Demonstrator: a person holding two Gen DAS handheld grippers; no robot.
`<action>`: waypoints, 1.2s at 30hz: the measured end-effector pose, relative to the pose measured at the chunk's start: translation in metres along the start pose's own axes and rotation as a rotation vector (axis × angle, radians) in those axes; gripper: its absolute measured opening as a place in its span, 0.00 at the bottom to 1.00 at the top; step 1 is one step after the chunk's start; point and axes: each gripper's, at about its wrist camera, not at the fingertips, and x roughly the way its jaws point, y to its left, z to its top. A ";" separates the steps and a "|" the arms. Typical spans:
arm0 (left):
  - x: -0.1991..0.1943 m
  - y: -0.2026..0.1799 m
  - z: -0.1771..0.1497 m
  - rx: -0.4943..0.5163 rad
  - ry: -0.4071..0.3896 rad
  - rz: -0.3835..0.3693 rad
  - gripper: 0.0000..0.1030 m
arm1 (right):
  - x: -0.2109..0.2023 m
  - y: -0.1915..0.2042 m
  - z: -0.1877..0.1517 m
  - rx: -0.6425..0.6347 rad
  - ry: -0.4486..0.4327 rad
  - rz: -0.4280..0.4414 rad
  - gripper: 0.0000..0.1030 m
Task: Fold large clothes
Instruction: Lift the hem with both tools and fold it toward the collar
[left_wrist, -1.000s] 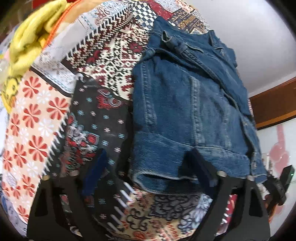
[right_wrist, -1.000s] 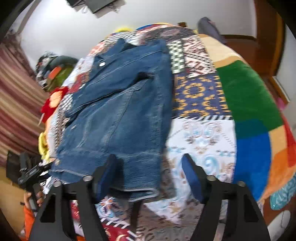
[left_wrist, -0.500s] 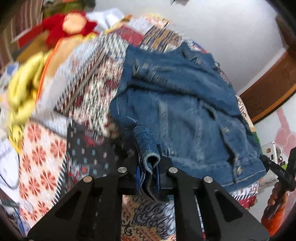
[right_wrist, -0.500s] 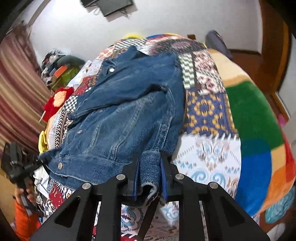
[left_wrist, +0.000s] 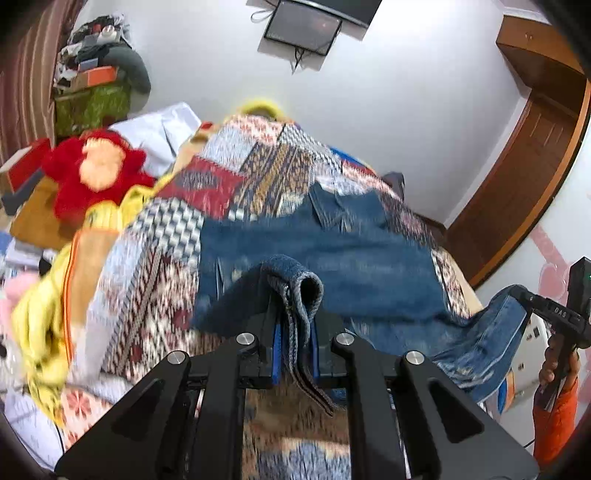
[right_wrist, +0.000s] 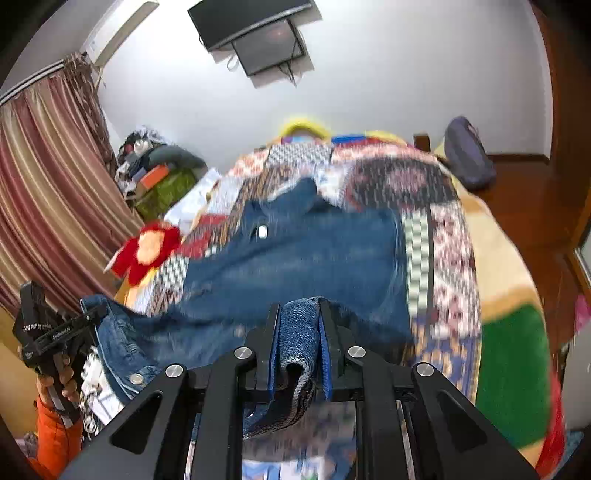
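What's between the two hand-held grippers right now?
The denim jacket hem spans between the left hand-held gripper and right hand-held gripper, seen in both wrist views.

We count one denim jacket (left_wrist: 332, 258), one patchwork bedspread (left_wrist: 258, 177), one red plush toy (left_wrist: 92, 173), one wall-mounted screen (left_wrist: 303, 26), and two grippers (left_wrist: 295, 332) (right_wrist: 299, 332).

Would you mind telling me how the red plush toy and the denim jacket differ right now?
The red plush toy lies free at the bed's side; the denim jacket is spread mid-bed. Nothing grips the toy; the left hand-held gripper and right hand-held gripper each pinch the jacket's near edge. Both rest on the patchwork bedspread.
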 end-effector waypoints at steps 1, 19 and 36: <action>0.002 0.001 0.006 -0.003 -0.005 0.002 0.11 | 0.002 0.000 0.009 -0.001 -0.014 -0.001 0.14; 0.168 0.047 0.107 -0.066 0.080 0.095 0.11 | 0.184 -0.025 0.146 -0.062 0.014 -0.170 0.14; 0.263 0.080 0.100 -0.134 0.300 0.173 0.16 | 0.244 -0.112 0.143 -0.005 0.090 -0.410 0.15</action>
